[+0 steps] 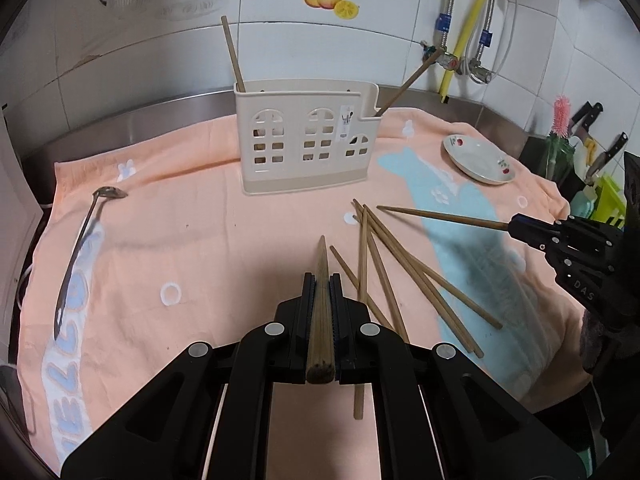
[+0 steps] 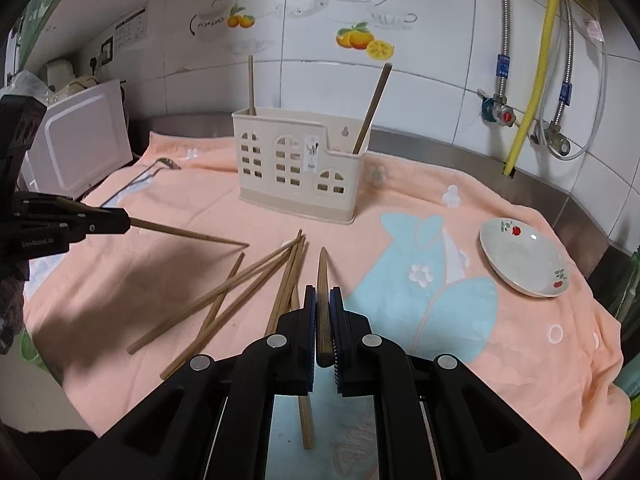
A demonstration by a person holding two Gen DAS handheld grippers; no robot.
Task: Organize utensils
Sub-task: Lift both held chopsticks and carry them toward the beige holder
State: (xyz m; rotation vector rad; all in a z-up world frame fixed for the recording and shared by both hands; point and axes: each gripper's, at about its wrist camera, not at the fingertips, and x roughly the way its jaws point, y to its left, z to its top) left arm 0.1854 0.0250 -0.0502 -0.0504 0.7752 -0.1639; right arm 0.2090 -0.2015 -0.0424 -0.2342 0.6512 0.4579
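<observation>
While both of my grippers hover above the peach towel [image 1: 192, 248], each one is clamped on a single wooden chopstick. My left gripper [image 1: 321, 280] has its jaws pressed against both sides of its chopstick [image 1: 321, 304], which runs forward between the pads with its tapered tip pointing toward the utensil holder [image 1: 306, 140]. In the right wrist view the same tool enters from the left edge, its chopstick sloping down toward the towel.

My right gripper [image 2: 323, 294] likewise holds its chopstick [image 2: 323, 304] squeezed between the blue-lined pads, narrow end forward. In the left wrist view this gripper enters from the right edge, and its chopstick extends leftward above the loose pile.

The loose chopsticks [image 1: 400, 276] lie scattered on the towel between the two grippers, crossing one another in a fan, in front of the holder and apart from it.

The utensil holder is a cream plastic caddy with window-shaped cutouts, standing upright near the back of the towel. Two chopsticks already stand in it: one [image 1: 233, 54] leans at the left end, and another [image 1: 408, 84] leans outward from the lower right compartment.

A metal ladle [image 1: 78, 256] lies flat along the left side of the towel, bowl toward the wall. A small white dish [image 1: 478, 160] with red fruit print rests on the towel to the right of the holder, well apart from it.
</observation>
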